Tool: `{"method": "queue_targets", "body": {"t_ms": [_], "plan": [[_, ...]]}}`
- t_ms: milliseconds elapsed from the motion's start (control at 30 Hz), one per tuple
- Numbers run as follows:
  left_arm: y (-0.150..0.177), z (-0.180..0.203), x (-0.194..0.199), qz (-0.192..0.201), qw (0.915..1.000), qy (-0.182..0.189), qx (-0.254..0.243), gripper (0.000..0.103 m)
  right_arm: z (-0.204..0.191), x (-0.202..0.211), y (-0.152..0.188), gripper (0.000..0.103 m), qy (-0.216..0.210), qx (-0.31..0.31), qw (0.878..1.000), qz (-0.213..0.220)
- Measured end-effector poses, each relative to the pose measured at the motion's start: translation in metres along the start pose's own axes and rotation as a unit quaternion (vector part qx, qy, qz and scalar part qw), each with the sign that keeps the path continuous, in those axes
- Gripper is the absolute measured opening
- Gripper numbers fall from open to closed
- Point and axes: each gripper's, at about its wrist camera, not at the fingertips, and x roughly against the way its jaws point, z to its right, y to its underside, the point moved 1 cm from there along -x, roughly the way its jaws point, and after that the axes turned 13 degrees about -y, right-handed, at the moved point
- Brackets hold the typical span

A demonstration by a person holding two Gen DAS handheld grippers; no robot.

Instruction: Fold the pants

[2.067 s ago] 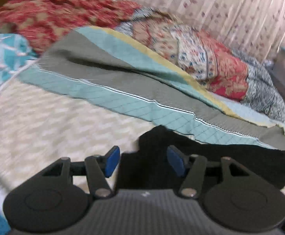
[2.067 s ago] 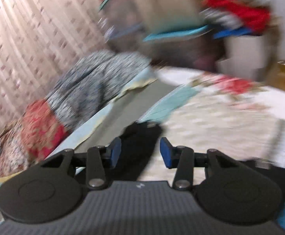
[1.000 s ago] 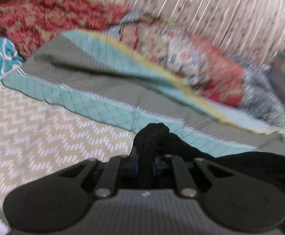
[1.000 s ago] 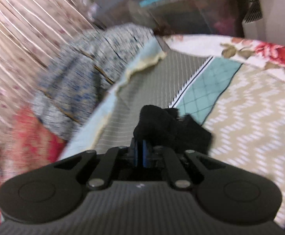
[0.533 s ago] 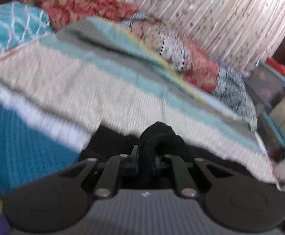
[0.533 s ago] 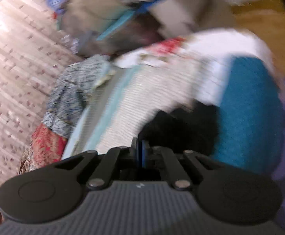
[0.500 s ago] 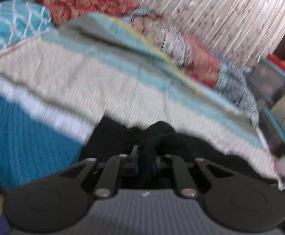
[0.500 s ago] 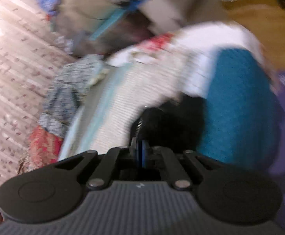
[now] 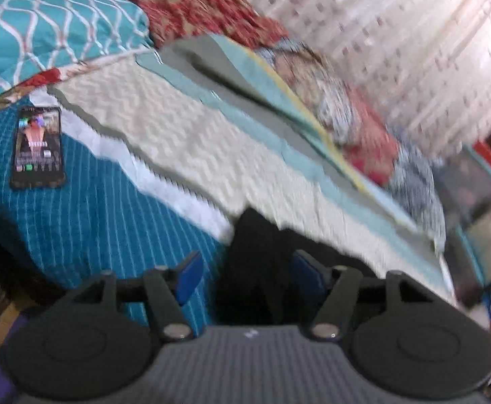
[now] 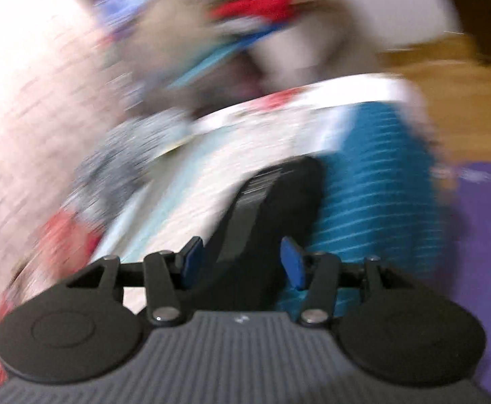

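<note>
pants (image 9: 262, 262) are black, soft, matte, lying on the bed near its front edge, straddling the line where the cream chevron quilt (image 9: 191, 148) meets the teal ribbed blanket (image 9: 87, 215). in the right wrist view the pants (image 10: 279, 202) show a layered edge with faint ribbing at the top, looks like two layers stacked, so judged one fold is laid down; whether more folds are left cannot be told, most of the garment is hidden under the grippers. the outline is lumpy, not squared, so some smoothing is likely left.

left gripper (image 9: 245, 277) has its blue pads spread wide, nothing between them touching; the pants sit in the gap, not pinched. right gripper (image 10: 240, 266) is the same, pads apart, black cloth lying loose between and beyond them.

outward from the pants: the quilt is stitched in a zigzag texture, with a pale aqua band and a grey strip beyond it. the teal blanket is nubby with thin light stripes and drapes over the bed edge. a phone (image 9: 38, 148), flat, glossy, screen lit, lies on the blanket well left of the pants. past it a turquoise lattice pillow (image 9: 53, 23) and a red floral cover (image 9: 194, 3). far side of the quilt: a bunched patchwork blanket (image 9: 353, 124), then a pleated pale curtain (image 9: 397, 33). the right view is heavily blurred; wood floor (image 10: 447, 101) and a purple mat (image 10: 481, 235) show right of the pants.
</note>
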Motion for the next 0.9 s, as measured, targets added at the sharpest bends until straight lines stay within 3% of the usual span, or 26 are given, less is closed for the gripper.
{"method": "queue_targets", "body": {"t_ms": [67, 133, 167, 200, 300, 333, 367, 467, 533, 600, 667, 700, 800, 833, 900], "plan": [[-0.014, 0.003, -0.022, -0.01, 0.9999, 0.008, 0.007, 0.066, -0.042, -0.023, 0.023, 0.055, -0.066, 0.042, 0.994, -0.072], [-0.02, 0.012, -0.06, -0.044, 0.9985, 0.029, -0.012, 0.097, -0.086, -0.046, 0.061, 0.055, -0.133, 0.081, 0.976, -0.152], [-0.017, 0.015, -0.078, -0.053, 0.9982, 0.022, -0.015, 0.097, -0.109, -0.057, 0.086, 0.055, -0.167, 0.1, 0.961, -0.194], [-0.014, 0.018, -0.097, -0.068, 0.9975, 0.013, -0.017, 0.093, -0.133, -0.067, 0.113, 0.055, -0.196, 0.117, 0.945, -0.235], [-0.004, 0.029, -0.149, -0.152, 0.9876, 0.029, -0.03, 0.018, -0.201, -0.086, 0.201, 0.052, -0.278, 0.162, 0.88, -0.348], [-0.005, 0.033, -0.151, -0.158, 0.9867, 0.03, -0.027, 0.013, -0.222, -0.088, 0.227, 0.051, -0.303, 0.179, 0.857, -0.378], [-0.011, 0.037, -0.145, -0.136, 0.9894, 0.043, -0.029, 0.011, -0.247, -0.089, 0.254, 0.046, -0.332, 0.194, 0.831, -0.402], [-0.04, 0.042, -0.108, -0.027, 0.9953, 0.088, -0.031, 0.009, -0.301, -0.087, 0.3, 0.042, -0.42, 0.205, 0.764, -0.445], [-0.052, 0.035, -0.095, 0.015, 0.9941, 0.106, -0.015, 0.009, -0.325, -0.097, 0.334, 0.04, -0.427, 0.249, 0.728, -0.474], [-0.052, 0.024, -0.102, 0.006, 0.9946, 0.104, 0.001, 0.009, -0.33, -0.124, 0.374, 0.035, -0.356, 0.319, 0.724, -0.497], [-0.04, 0.013, -0.12, -0.033, 0.9963, 0.079, 0.012, 0.011, -0.32, -0.154, 0.399, 0.033, -0.299, 0.321, 0.732, -0.522], [-0.031, 0.003, -0.127, -0.051, 0.9965, 0.063, 0.02, 0.013, -0.32, -0.156, 0.397, 0.035, -0.303, 0.304, 0.74, -0.518], [-0.014, -0.022, -0.139, -0.089, 0.9934, 0.048, 0.054, 0.031, -0.329, -0.154, 0.378, 0.036, -0.331, 0.306, 0.731, -0.512], [-0.011, -0.031, -0.138, -0.09, 0.9919, 0.051, 0.073, 0.04, -0.331, -0.15, 0.369, 0.036, -0.339, 0.307, 0.731, -0.506], [-0.013, -0.042, -0.135, -0.083, 0.9896, 0.059, 0.102, 0.054, -0.318, -0.136, 0.349, 0.038, -0.349, 0.295, 0.742, -0.49]]}}
